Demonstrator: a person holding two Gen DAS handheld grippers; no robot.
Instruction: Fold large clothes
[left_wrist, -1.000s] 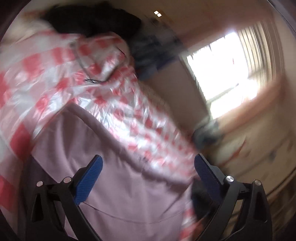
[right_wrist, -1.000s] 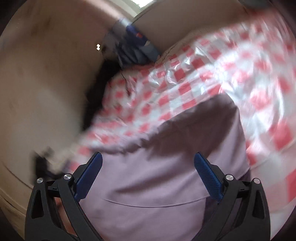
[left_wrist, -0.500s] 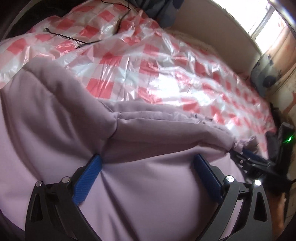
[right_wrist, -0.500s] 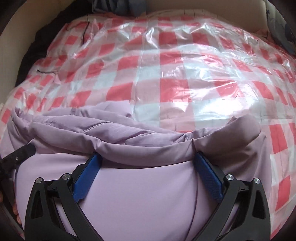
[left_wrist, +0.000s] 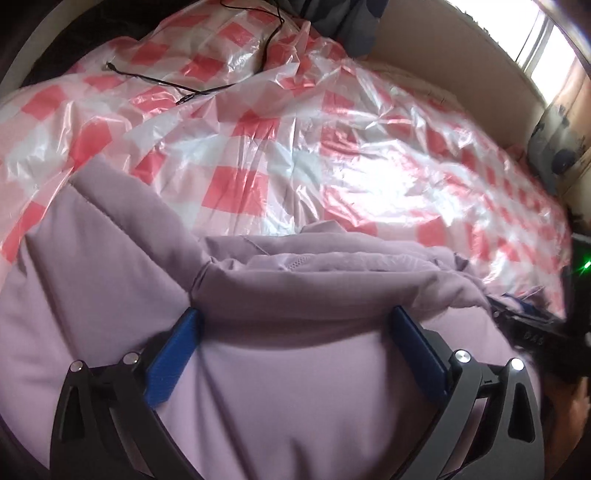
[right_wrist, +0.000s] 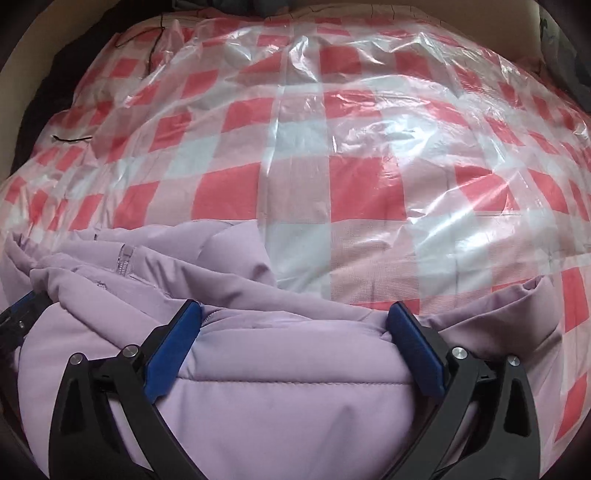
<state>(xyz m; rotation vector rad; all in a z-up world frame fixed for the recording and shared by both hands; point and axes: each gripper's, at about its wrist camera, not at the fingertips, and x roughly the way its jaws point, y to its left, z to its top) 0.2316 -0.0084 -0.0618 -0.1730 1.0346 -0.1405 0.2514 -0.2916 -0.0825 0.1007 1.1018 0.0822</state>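
We hold both grippers spread wide over the lilac padded jacket (right_wrist: 280, 391), bunched at six o'clock on the checked plastic sheet (right_wrist: 332, 155). Left gripper (left_wrist: 295, 317) and right gripper (right_wrist: 295, 310) clamp nothing; the slick sheet may let the puffy layers slide.

The jacket (right_wrist: 280, 398) is showing a plain pale lilac, stitched in matching thread. The plastic sheet (right_wrist: 332, 155) over the bed is showing a glossy check of coral red, pale pink and white squares. A cable (left_wrist: 207, 90) lying on it is showing black. Both the left gripper (left_wrist: 295, 347) and the right gripper (right_wrist: 295, 345) are showing black frames with blue pads (right_wrist: 171, 354).
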